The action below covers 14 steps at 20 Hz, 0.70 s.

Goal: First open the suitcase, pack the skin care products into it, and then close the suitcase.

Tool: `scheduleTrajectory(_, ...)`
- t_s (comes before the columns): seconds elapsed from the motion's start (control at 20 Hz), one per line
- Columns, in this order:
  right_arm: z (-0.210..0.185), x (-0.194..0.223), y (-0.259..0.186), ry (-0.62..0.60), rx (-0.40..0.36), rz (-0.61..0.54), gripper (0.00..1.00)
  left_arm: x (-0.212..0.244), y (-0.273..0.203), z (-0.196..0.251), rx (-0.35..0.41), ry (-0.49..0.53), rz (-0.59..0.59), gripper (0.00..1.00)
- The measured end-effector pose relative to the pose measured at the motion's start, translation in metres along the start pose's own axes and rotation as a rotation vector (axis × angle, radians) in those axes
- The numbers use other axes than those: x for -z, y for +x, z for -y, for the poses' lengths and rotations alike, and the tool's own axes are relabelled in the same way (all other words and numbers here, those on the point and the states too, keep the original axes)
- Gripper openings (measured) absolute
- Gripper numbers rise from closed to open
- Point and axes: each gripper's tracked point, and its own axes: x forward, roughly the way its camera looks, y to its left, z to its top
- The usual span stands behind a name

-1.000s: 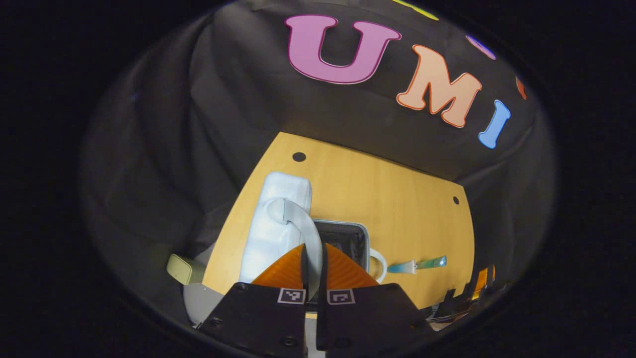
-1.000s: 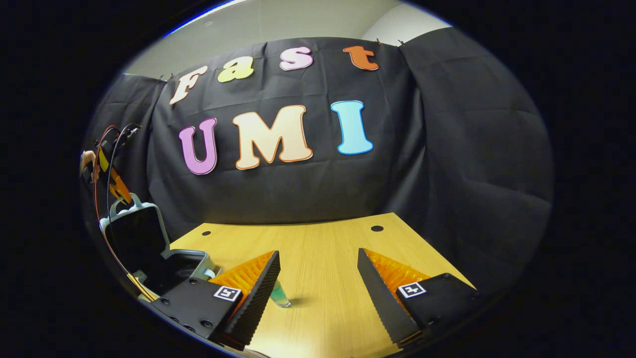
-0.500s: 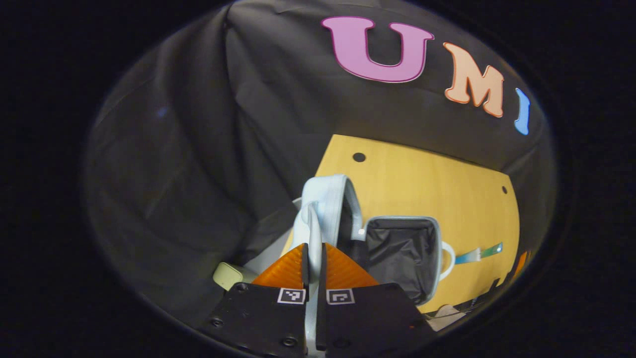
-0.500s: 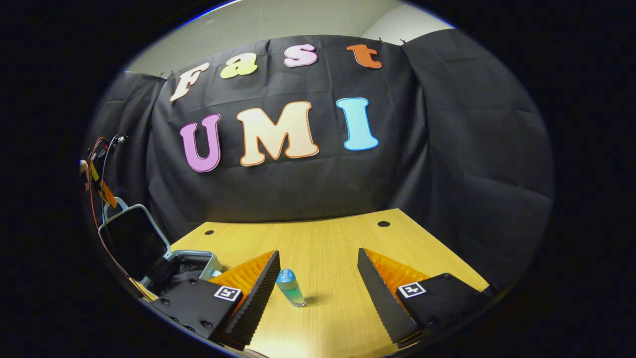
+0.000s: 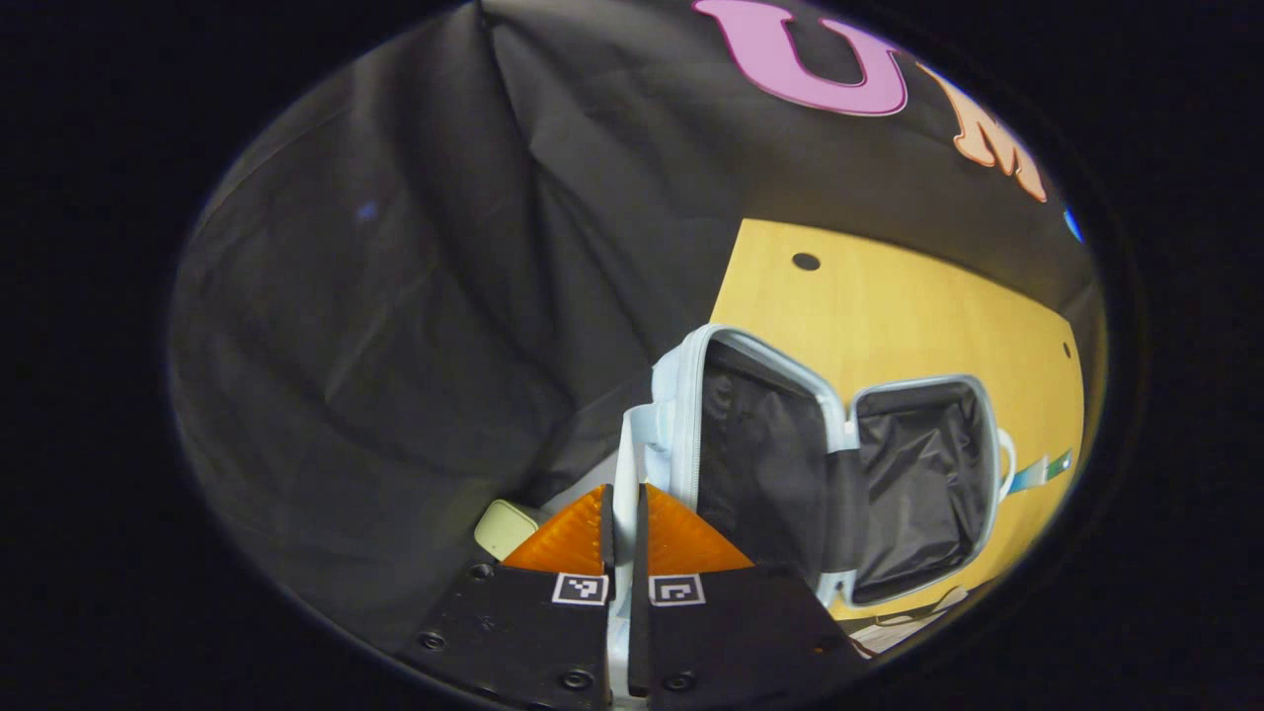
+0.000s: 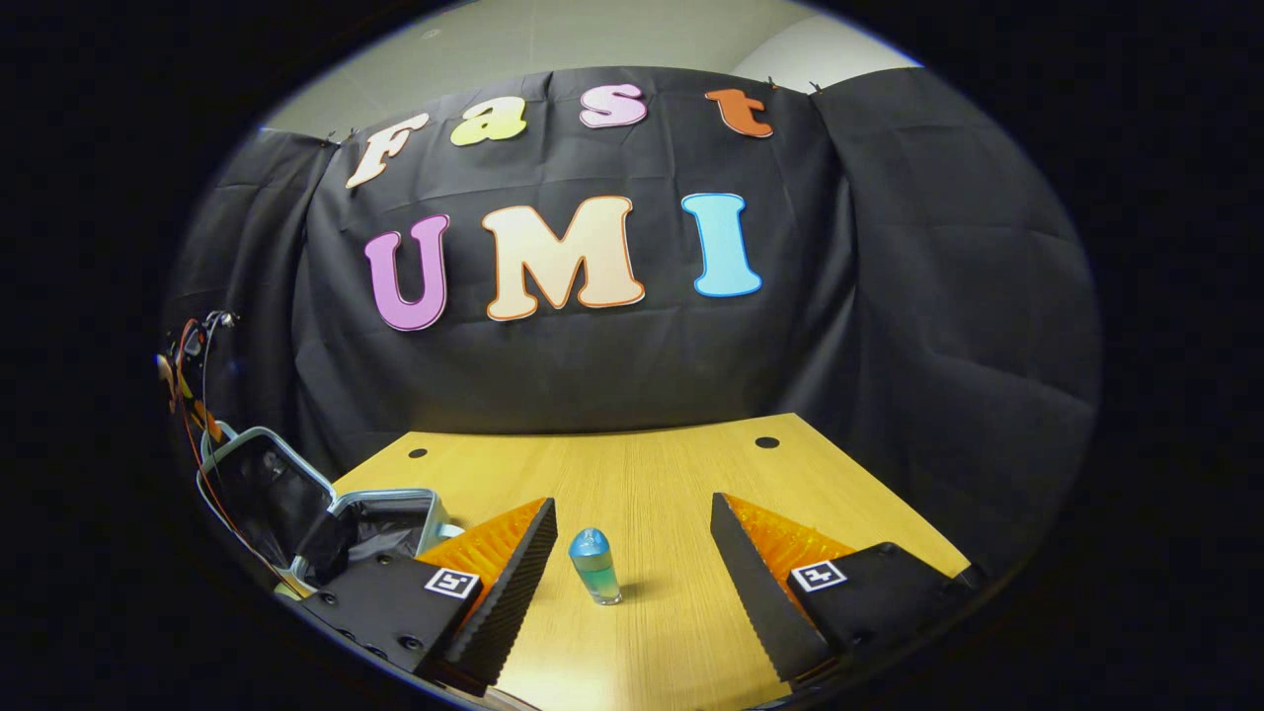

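while left tool [image 5: 622, 513] pinches suitcase handle [image 5: 625, 464], right tool [image 6: 632, 553] gapes wide above table [image 6: 642, 474].

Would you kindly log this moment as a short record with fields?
suitcase: open, lid swung up and back, dark lined base showing nothing inside
left claw: shut on the lid's pale handle
right claw: open, low over the table
skin care tube: on the table, between the right claw's fingers, touching neither
stage: opening done, nothing packed yet
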Motion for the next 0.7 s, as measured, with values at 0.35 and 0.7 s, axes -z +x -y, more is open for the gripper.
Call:
scheduleTrajectory(0.35,-0.007,0.000,-0.003,-0.043,-0.002,-0.005,0.98,0.057,0.030,-0.010,0.007,-0.115,-0.133,0.01)
scheduleTrajectory(0.7,-0.008,0.001,-0.009,-0.040,0.013,-0.007,0.98,0.078,0.046,-0.014,0.012,-0.139,-0.171,0.06)
